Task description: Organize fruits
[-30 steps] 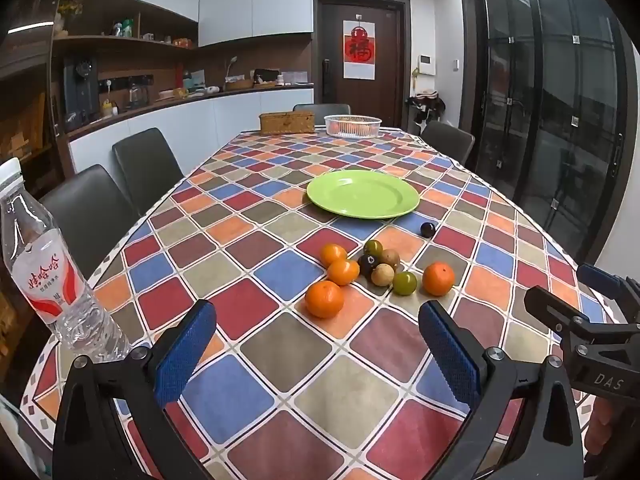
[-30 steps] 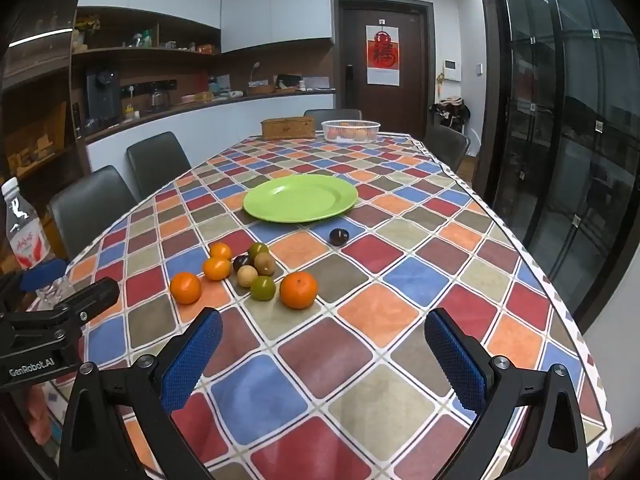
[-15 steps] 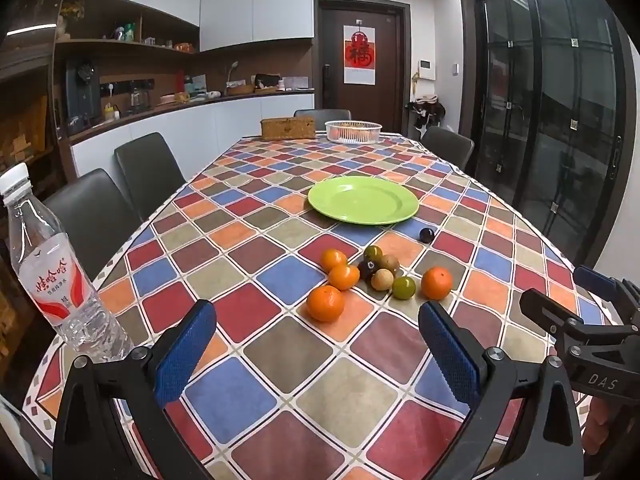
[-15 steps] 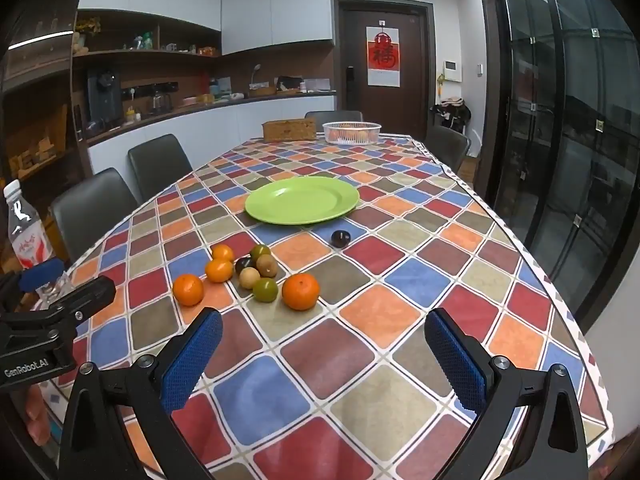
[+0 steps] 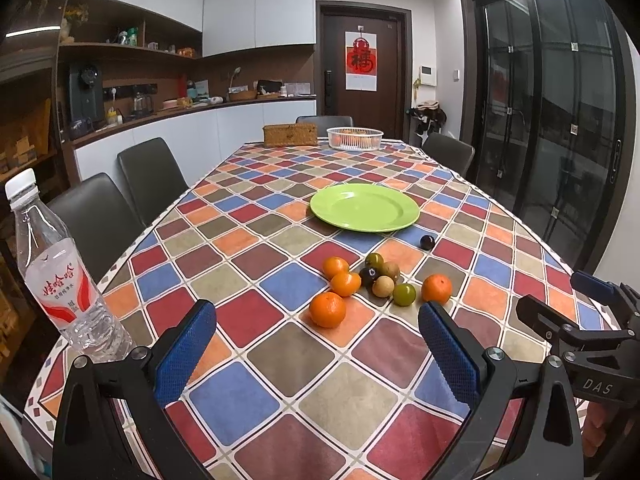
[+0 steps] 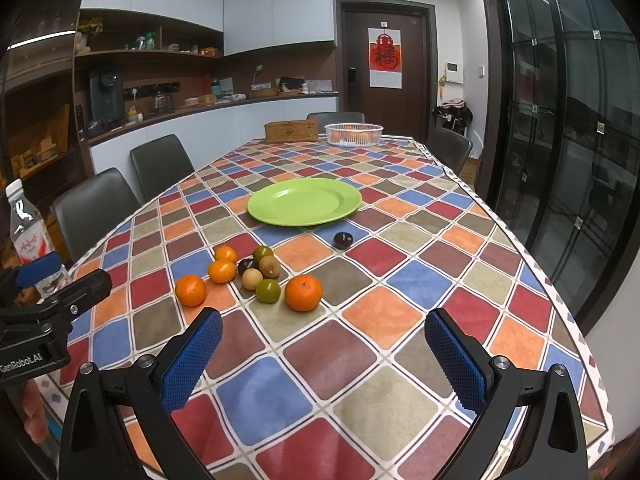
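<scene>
A cluster of small fruits lies on the checkered tablecloth: several oranges (image 5: 327, 309) (image 6: 303, 292), green fruits (image 5: 404, 294) (image 6: 268, 291), brown and tan ones (image 6: 270, 267) and a dark plum (image 6: 248, 266). One dark plum (image 5: 427, 242) (image 6: 343, 240) lies apart near an empty green plate (image 5: 364, 207) (image 6: 304, 201). My left gripper (image 5: 318, 354) is open and empty, held above the table short of the fruits. My right gripper (image 6: 324, 360) is open and empty, to the right of the cluster.
A water bottle (image 5: 56, 276) (image 6: 28, 236) stands at the table's left edge. A white basket (image 5: 355, 137) with oranges and a wicker box (image 5: 290, 134) stand at the far end. Dark chairs (image 5: 150, 176) line the left side. Glass doors are on the right.
Both grippers have drawn back and risen slightly, so the fruits and plate sit a little lower and farther in view. Both stay open; nothing on the table moved.
</scene>
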### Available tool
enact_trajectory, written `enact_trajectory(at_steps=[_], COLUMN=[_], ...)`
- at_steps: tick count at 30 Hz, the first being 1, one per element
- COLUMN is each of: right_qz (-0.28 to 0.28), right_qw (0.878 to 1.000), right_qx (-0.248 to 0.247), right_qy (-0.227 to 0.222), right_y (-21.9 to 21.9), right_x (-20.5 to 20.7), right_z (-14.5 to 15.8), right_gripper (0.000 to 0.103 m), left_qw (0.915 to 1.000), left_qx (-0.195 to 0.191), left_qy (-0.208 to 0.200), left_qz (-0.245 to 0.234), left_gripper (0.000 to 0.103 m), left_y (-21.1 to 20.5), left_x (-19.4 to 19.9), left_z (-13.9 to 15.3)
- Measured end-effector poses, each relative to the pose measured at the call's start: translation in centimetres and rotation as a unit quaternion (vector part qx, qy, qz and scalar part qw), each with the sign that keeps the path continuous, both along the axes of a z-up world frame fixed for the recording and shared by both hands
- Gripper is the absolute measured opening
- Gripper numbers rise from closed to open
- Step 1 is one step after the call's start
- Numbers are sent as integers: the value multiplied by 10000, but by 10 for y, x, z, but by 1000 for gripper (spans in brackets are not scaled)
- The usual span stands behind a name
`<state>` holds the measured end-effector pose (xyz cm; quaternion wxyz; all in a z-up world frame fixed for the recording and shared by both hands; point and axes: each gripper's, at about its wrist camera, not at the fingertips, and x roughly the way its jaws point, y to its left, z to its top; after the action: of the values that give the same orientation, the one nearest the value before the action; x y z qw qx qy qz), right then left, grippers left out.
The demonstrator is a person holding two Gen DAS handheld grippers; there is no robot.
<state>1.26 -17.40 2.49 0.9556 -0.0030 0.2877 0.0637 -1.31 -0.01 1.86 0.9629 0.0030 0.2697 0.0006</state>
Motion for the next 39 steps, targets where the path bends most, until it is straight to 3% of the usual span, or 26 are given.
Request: enact_trajectory(at_steps=[39], right_qz=[8], right_qw=[10000], right_qx=[-2], right_qy=[-14], right_y=[0], right_x=[0], right_z=[-1], right_gripper=[102], left_qw=[10000], left_qx=[6], left_qy=[-38], left_qz=[9], left_gripper=[103], left_y=[2], left_x=[-2], left_z=[1])
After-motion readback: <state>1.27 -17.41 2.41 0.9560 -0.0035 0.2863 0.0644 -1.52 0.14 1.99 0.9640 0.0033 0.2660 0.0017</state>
